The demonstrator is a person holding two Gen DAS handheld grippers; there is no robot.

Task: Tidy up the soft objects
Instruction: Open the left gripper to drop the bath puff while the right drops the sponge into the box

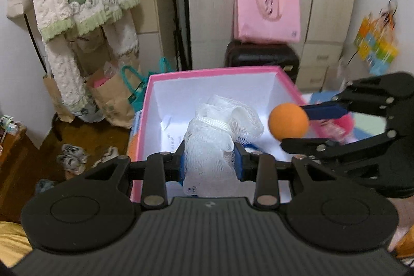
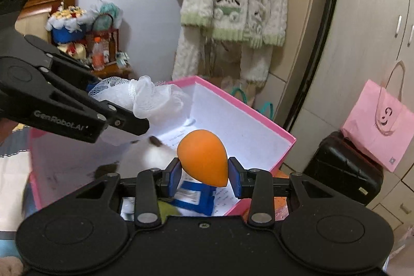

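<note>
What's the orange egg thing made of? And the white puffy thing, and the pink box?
Orange egg: looks like soft foam sponge, matte with no shine. White puff: plastic-looking netting bunched into ruffles; the open mesh shows. Pink box: probably cardboard, with thin stiff walls, pink outside and plain white inside.

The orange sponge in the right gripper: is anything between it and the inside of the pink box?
Nothing visible blocks it. The orange sponge, held by the right gripper, hangs over the open pink box. The left gripper holds the white mesh pouf beside it, apart.
</note>
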